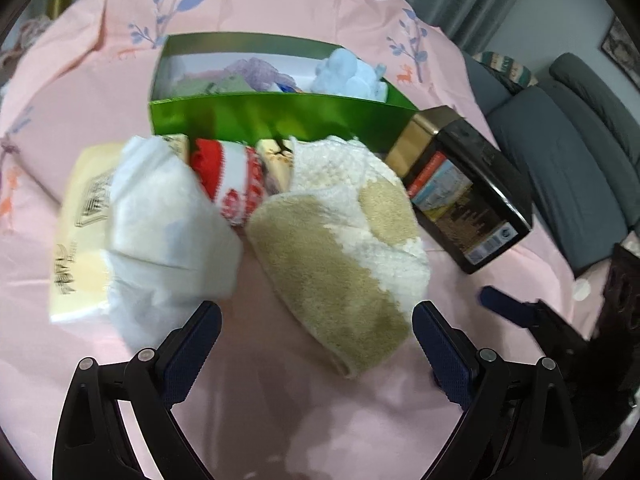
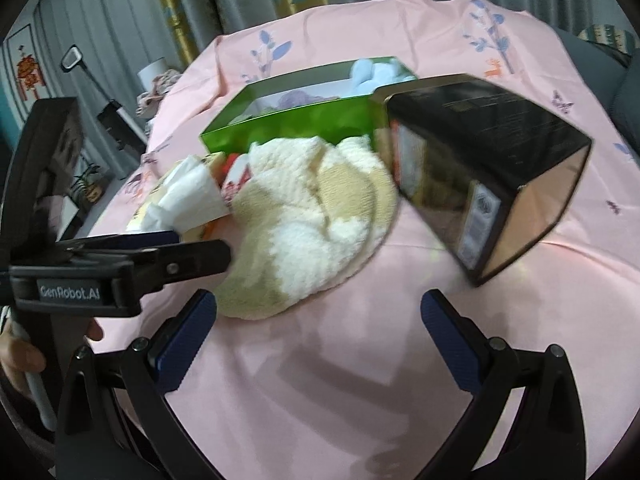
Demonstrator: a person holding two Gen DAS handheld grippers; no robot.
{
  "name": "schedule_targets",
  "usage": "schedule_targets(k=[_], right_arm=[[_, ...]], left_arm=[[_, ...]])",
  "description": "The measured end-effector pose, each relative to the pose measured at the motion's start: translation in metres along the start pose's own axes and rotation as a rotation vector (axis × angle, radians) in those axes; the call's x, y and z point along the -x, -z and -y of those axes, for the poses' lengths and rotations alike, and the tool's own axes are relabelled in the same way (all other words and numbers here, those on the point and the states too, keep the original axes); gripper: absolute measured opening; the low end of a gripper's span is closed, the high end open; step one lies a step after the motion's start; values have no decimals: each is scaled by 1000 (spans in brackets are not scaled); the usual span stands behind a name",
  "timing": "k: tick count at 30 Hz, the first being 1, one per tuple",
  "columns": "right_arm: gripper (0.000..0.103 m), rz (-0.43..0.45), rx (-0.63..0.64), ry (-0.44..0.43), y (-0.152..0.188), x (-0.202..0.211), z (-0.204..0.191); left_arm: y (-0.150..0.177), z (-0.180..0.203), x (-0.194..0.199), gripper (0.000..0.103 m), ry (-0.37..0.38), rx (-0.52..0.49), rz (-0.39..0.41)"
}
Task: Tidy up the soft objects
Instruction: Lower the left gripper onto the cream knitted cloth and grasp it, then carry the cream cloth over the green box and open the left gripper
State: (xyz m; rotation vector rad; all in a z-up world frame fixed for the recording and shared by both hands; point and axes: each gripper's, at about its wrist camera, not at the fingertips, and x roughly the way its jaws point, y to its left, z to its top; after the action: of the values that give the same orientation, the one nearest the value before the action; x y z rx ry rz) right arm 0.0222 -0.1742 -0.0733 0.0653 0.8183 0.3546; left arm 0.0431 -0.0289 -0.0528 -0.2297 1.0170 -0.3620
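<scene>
Left wrist view: the left hand-held gripper [image 1: 316, 320] is seen with its jaws spread wide and nothing between them, just short of the beige-and-white towel [image 1: 344, 240] that lies crumpled on the pink cloth [image 1: 280, 420] covering the desk. The green box [image 1: 280, 120] is taken as landmark. The towel lies directly in front of the box. To the towel's left, also in front of the box, a red-and-white sock [image 1: 236, 184], a white diaper [image 1: 168, 220] and a yellow packet [image 1: 80, 232] are shown, the diaper resting partly on the packet. Inside the box, at its right end, a light blue soft item [image 1: 352, 74] is seen. A black box [image 1: 468, 192] lies on its side against the green box's right front corner.

Right wrist view: the right hand-held gripper [image 2: 318, 314] is likewise shown wide open and empty, near the towel [image 2: 304, 216], which lies in front of the green box [image 2: 292, 124]. The left hand-held gripper [image 2: 200, 252] is seen from the side at the towel's left edge; its jaw opening cannot be judged from this angle.
</scene>
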Motion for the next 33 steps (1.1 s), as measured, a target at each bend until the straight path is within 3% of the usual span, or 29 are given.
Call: schedule_targets(k=[4,8,9,10,11,13,16,18,20,21,27,33], right_arm=[[91,-4,37,-6,1,-9,-4],[86,-11,50,-28,-3,-18,-1],[86,-16,50,-33,-5,-21,1],[84,-22,48,-32,-7,-25,2],[79,-28,47,-35,-9,-28,3],[71,-40,37,-60,-12,-36,6],[53,-56,47,-69,-14,-43,4],[32,-55,73,-67,-13,-45,0],[22,-43,86,-65,-12,-42,-2],[19,-37,86,-71,-12,-40,-3],[17,51,166,-67,-14,-6,-20],[16,205,272,-67,-54,36,-41]], left_arm=[[-3,2,-7,91,91,16,-13],[-14,5,-18,88,96,15,-23],[-18,5,-22,84,110,20,-33],[-21,5,-28,71,131,32,-52],[-22,4,-33,63,135,39,-69],[-24,4,-43,57,117,44,-103],[-24,0,-43,55,140,60,-102],[-25,-5,-44,45,170,87,-112],[-25,-14,-45,30,207,124,-124],[-24,-15,-43,28,220,128,-125],[-20,-2,-9,23,252,86,-59],[-55,10,55,23,275,15,101]])
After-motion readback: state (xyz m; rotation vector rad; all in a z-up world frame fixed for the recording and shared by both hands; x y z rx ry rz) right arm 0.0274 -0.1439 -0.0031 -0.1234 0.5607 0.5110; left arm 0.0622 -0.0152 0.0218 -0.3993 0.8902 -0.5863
